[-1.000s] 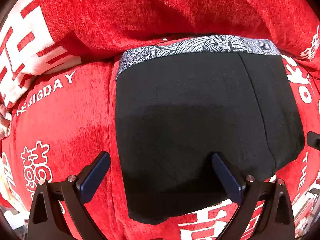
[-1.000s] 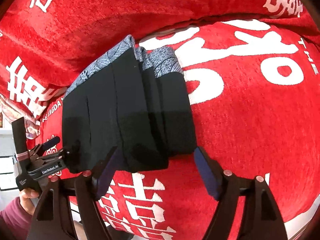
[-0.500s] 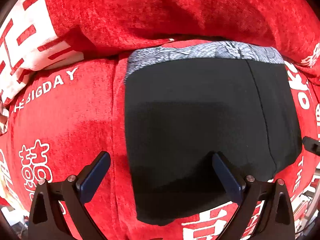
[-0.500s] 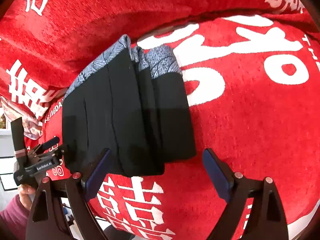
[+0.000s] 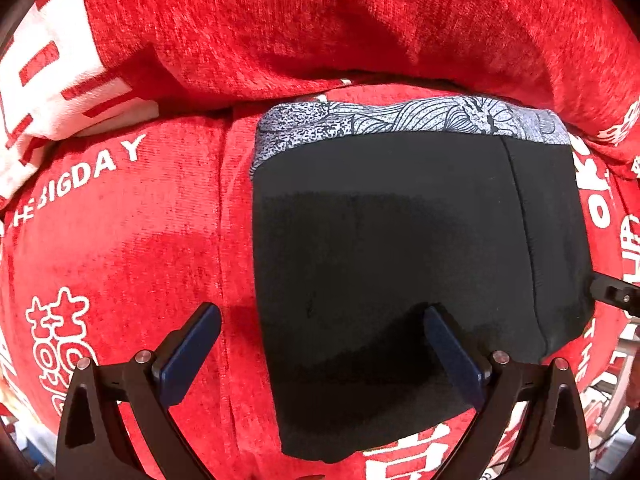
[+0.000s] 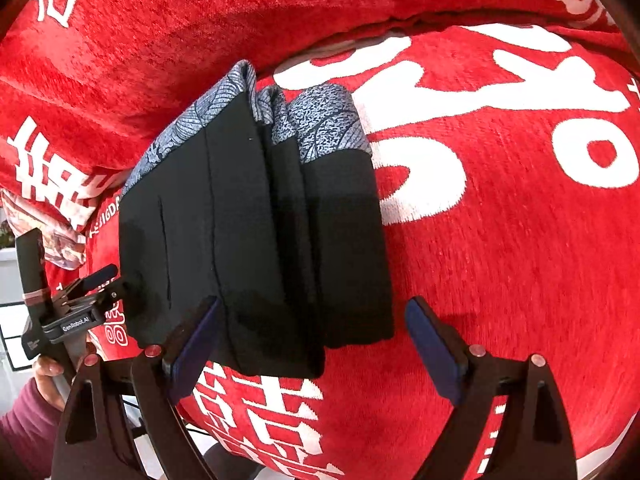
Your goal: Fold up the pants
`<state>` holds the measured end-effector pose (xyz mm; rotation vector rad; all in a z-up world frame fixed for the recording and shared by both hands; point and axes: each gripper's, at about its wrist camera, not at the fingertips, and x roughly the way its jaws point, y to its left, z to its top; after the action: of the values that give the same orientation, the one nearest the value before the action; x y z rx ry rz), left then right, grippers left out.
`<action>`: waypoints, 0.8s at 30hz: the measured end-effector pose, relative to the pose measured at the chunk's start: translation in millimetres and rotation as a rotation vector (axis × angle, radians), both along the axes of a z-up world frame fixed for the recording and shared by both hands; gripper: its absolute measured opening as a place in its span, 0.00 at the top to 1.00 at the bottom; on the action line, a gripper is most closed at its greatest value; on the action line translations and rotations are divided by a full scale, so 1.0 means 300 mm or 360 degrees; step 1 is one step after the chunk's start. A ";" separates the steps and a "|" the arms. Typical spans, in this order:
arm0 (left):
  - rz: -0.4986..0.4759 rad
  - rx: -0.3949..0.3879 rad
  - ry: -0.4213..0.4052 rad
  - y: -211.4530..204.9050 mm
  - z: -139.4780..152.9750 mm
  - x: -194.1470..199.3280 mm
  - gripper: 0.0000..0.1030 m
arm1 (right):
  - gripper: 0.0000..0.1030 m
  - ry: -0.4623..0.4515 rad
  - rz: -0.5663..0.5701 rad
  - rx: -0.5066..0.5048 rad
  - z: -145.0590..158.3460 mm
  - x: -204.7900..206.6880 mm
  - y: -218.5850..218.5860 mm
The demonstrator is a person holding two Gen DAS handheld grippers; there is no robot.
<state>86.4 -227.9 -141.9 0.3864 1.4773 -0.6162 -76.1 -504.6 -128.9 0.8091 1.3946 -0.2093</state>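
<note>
Black cloth with a grey patterned waistband: your folded pants (image 5: 404, 264) lie flat on the red printed cover (image 5: 120, 240), filling the centre and right of the left wrist frame, waistband toward the top edge. In the right wrist frame the pants (image 6: 256, 240) sit left of centre, their stacked layers showing along the right side. Your left hand-held gripper (image 5: 320, 344) stands wide apart with nothing pinched; its right pad is over the black cloth, its left pad over the cover, just as a second ago. Your right hand-held gripper (image 6: 312, 344) has spread wider than a second ago and now holds nothing; the lower edge of the pants lies between its pads. The pants have slid slightly rightward in the left frame. At lower left of the right frame, your hand (image 6: 46, 380) grips the other handle.
</note>
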 end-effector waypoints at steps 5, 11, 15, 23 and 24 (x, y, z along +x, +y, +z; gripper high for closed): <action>-0.0017 -0.0063 0.0069 0.016 -0.009 0.030 0.01 | 0.10 -0.0022 0.0041 0.0059 -0.014 0.014 -0.008; 0.0068 -0.0209 0.0264 0.082 -0.055 0.123 0.01 | 0.10 -0.0099 0.0084 0.0165 -0.030 0.032 -0.046; 0.0043 -0.0268 0.0317 0.077 -0.088 0.131 0.01 | 0.09 -0.0144 0.0061 0.0247 -0.057 0.037 -0.092; -0.0040 -0.0344 0.0392 -0.030 -0.141 0.080 0.01 | 0.09 -0.0183 0.0052 0.0391 -0.143 0.077 -0.141; -0.0029 -0.0339 0.0387 -0.038 -0.144 0.081 0.01 | 0.09 -0.0202 0.0048 0.0401 -0.148 0.087 -0.143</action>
<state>110.7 -239.2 -185.2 0.1627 1.6207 -0.8497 -49.8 -547.4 -173.2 0.9909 1.3274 0.0420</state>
